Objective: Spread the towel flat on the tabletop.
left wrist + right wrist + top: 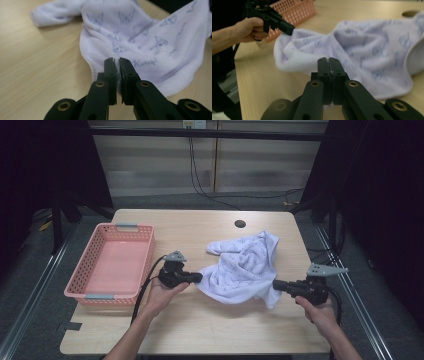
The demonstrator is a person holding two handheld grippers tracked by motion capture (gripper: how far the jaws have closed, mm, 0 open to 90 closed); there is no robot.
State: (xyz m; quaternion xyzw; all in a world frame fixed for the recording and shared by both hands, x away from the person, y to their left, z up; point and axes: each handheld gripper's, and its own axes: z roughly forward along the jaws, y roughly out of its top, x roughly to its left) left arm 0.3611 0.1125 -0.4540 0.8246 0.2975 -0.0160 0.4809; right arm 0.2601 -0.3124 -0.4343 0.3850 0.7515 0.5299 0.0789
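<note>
At the centre of the frame a white printed cloth [244, 268] is lying bunched on the tabletop [200, 325]. The left gripper [199, 277] is pinching its left edge, the right gripper [276, 284] its lower right corner. A pink basket [90, 292] is sitting at left.

lab-like recording booth: black curtains [385, 195], framed wooden table [200, 320], cables [200, 180]

The surface [200, 320] is seen from above and in front; each gripper view is taken close and low along its fingers, the white cloth [245, 265] being shared.
</note>
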